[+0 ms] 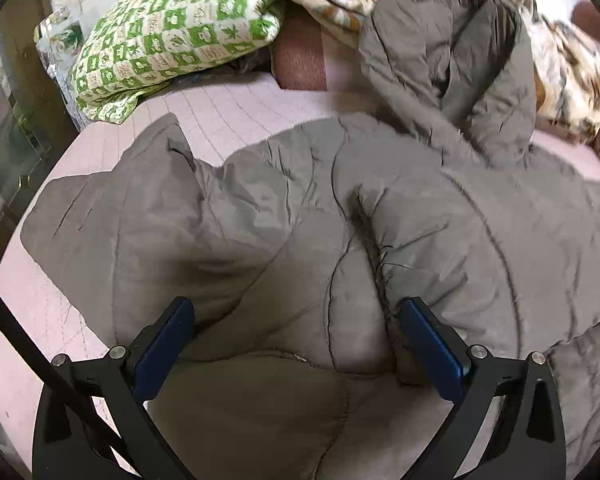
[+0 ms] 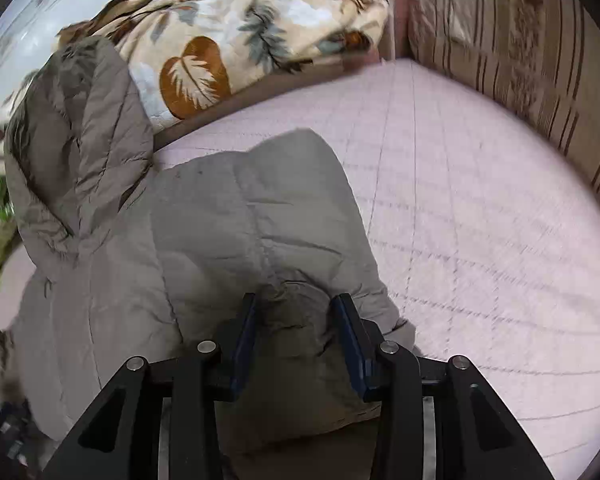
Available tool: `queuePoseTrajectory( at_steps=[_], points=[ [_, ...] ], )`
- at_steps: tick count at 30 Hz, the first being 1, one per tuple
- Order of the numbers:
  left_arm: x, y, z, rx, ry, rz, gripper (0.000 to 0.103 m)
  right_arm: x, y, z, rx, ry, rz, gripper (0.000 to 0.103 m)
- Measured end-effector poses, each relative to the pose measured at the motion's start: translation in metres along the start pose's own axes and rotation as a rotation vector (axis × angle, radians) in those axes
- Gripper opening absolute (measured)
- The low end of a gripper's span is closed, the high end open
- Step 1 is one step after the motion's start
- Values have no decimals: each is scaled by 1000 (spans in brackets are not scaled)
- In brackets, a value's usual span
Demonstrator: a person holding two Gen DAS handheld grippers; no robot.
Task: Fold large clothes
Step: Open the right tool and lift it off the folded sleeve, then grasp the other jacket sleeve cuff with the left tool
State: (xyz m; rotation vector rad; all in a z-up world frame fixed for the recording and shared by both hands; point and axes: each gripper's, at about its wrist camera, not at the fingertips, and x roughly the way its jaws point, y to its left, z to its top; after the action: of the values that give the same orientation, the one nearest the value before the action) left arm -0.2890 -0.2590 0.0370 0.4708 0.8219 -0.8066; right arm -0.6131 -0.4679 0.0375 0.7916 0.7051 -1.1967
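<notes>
Right gripper (image 2: 296, 312) clamps grey coat (image 2: 228, 240) edge, left gripper (image 1: 296, 316) spread wide, bare bedsheet (image 2: 480, 220) beside

Pink quilted bed (image 2: 480, 208), striped headboard (image 2: 540, 60), green pillow (image 1: 172, 28).

Both wrist views close, angled down, sharing grey coat (image 1: 300, 220)

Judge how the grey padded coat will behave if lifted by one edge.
The grey padded coat would likely sag and drape; its quilting creases softly on the pink bedspread. It is probably bulky yet light. The right gripper holds a thick fold, so it may slip.
</notes>
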Motion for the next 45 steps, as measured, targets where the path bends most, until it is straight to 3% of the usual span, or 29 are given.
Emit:
queuePoseTrajectory(
  at_steps=[2,6,11,15,18,21,24,26,28,34,41,42,43,45],
  points=[
    [-9,10,5,-34,-24,-36,103,-26,15,-3,-44,-111,-38,43],
    [-28,44,18,-112,-80,-55,103,-61,60,-15,-196,-220,98,43],
    [-29,126,30,-257,-101,14,103,-71,152,-65,-471,-175,286,43],
    [-17,209,25,-419,-71,65,103,-70,210,-107,-663,-159,327,43],
    [-10,261,17,-497,-58,113,103,-56,233,-122,-726,-124,320,43],
    [-1,310,5,-576,-38,142,103,-29,237,-128,-742,-20,277,45],
    [11,362,-9,-711,-21,69,102,-38,235,-123,-717,-42,308,46],
    [19,389,-15,-794,-20,0,92,-43,231,-120,-686,-55,342,57],
    [27,410,-18,-849,-21,-48,81,-40,225,-117,-659,-45,346,58],
    [55,448,-27,-1004,-62,-187,67,-40,220,-118,-639,-37,362,58],
    [78,453,-9,-1004,-104,-218,66,-35,219,-117,-626,-21,377,58],
    [80,451,-6,-995,-111,-186,59,-36,219,-117,-627,-22,377,58],
    [83,451,-3,-989,-115,-147,40,-36,219,-117,-629,-24,377,58],
    [87,448,1,-976,-107,-90,20,-36,219,-117,-627,-23,379,58]
  ],
)
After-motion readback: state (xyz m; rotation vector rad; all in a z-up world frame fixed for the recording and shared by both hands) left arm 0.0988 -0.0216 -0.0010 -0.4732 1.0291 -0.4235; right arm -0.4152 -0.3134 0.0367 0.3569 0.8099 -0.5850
